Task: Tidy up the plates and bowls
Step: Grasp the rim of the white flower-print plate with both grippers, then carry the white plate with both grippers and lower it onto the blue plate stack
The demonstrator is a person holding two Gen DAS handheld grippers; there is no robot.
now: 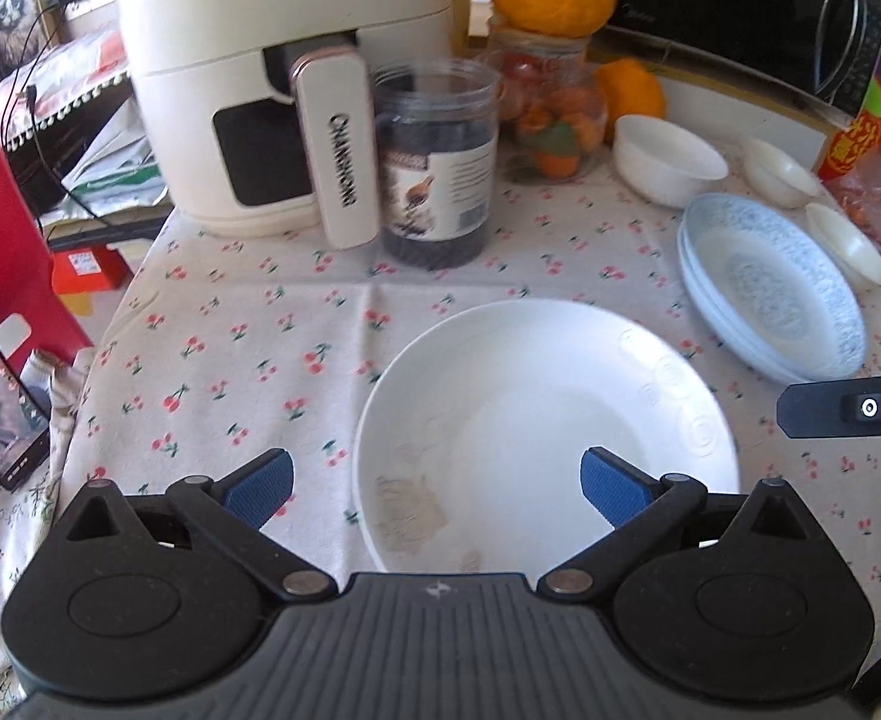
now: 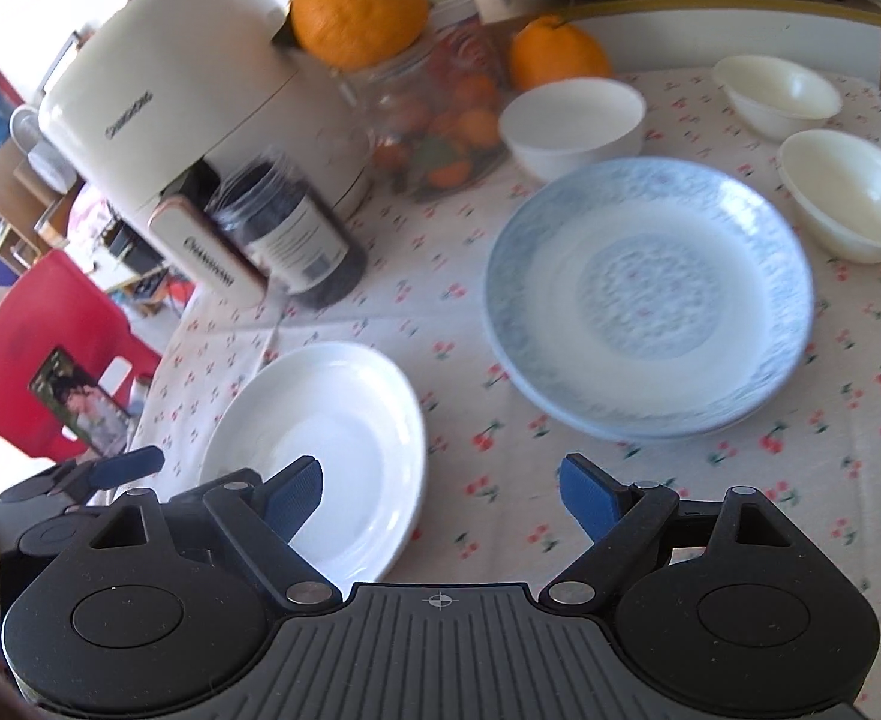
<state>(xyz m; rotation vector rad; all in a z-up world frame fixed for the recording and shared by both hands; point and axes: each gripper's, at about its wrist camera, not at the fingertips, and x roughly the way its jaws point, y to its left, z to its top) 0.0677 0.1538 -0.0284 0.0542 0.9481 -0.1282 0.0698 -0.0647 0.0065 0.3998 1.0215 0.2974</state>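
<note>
Now my left gripper is wide apart above the white plate, and my right gripper is wide too, holding nothing, near the blue plates.

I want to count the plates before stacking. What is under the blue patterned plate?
Under the blue patterned plate, rims of more plates show, so it tops a stack. How many plates there are, and their faces, are covered.

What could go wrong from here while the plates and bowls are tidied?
1. The white plate has smears near its front rim; stacked, it may dirty the blue plates.
2. The dark jar and glass fruit jar stand close behind; a wide reach might tip them.
3. Both grippers are open, so nothing is secured yet.
</note>
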